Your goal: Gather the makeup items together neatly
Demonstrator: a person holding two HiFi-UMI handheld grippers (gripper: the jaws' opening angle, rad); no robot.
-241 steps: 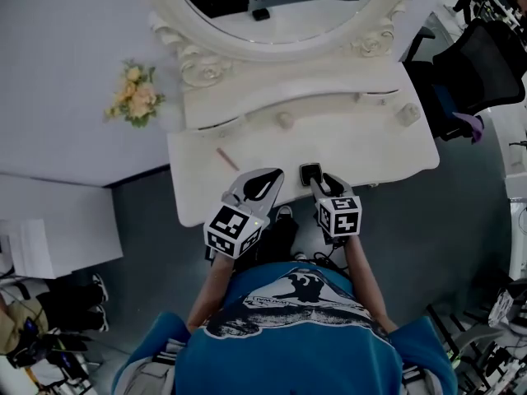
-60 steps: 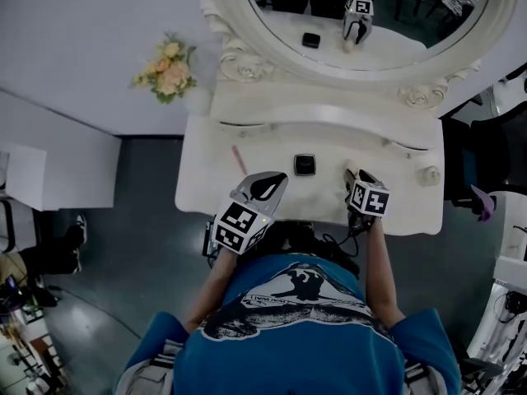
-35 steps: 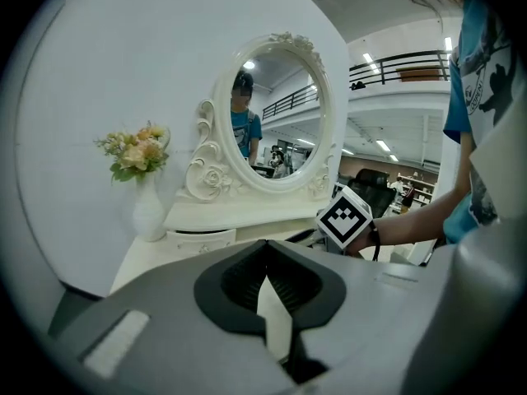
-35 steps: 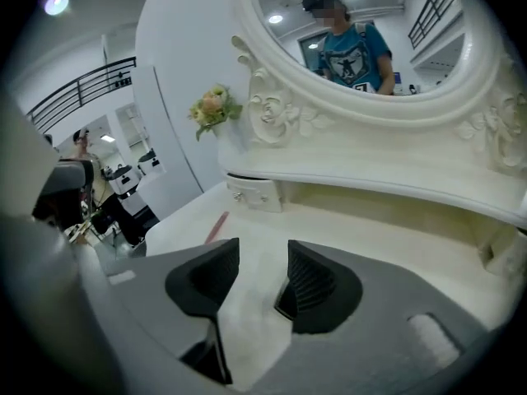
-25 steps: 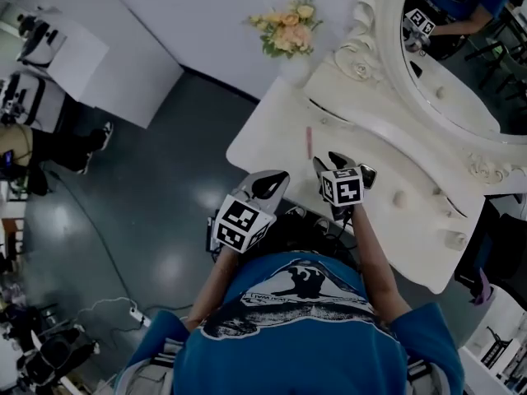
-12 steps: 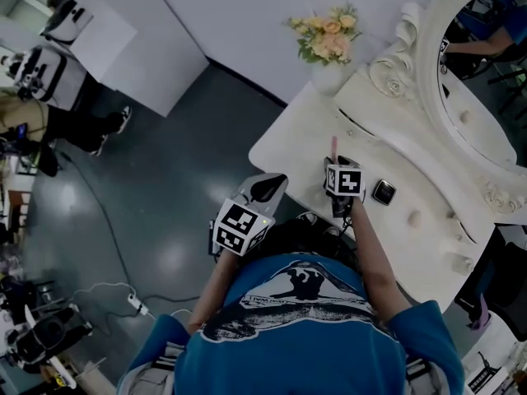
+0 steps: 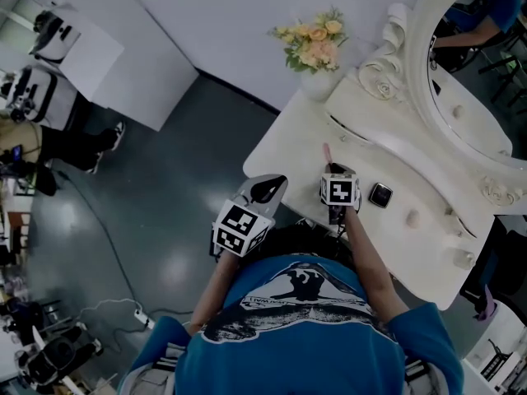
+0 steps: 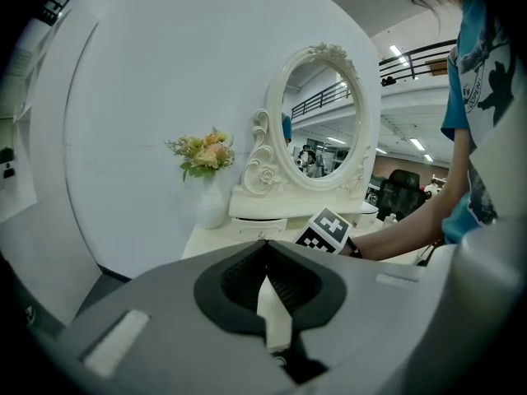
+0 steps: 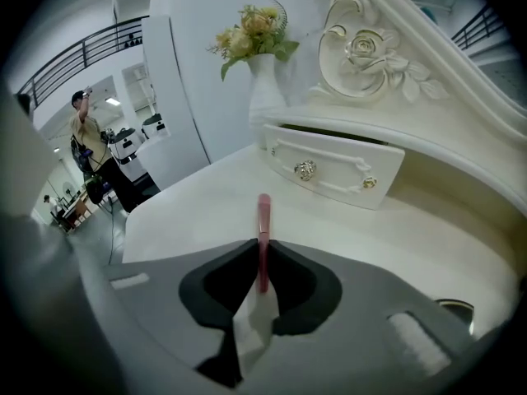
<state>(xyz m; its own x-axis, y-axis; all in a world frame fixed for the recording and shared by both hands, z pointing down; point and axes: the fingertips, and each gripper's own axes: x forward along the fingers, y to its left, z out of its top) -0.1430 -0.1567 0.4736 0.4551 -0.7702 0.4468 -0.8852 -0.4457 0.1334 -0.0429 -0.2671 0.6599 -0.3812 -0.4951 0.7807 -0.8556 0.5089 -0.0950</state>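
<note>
Two makeup items show on the dressing table point(image 7: 276, 151), and they are not yet together: a slim pink stick point(image 9: 263, 220) lies near the front left corner, and a small dark compact point(image 7: 380, 195) sits further along the top, clearly apart from it. Your right gripper point(image 9: 262, 249) has just been closing and its jaws now pinch the near end of the pink stick, whose far end lies on the tabletop, so you are at the pick-up of the first item, with the carry to the compact and the tidy placing beside it left to do. Your left gripper point(image 8: 265, 245) hangs off the table's front edge, jaws pressed together with nothing between them. No tray or box for collecting things is in sight. The one drawer point(image 9: 333, 167) in your right gripper view is pushed in, so what it holds cannot be told. The white vase point(image 9: 265, 89) at the back corner holds a bunch of yellow and peach flowers point(image 9: 251, 25). The compact looks closed, though it is too small in the head view to be sure.
</note>
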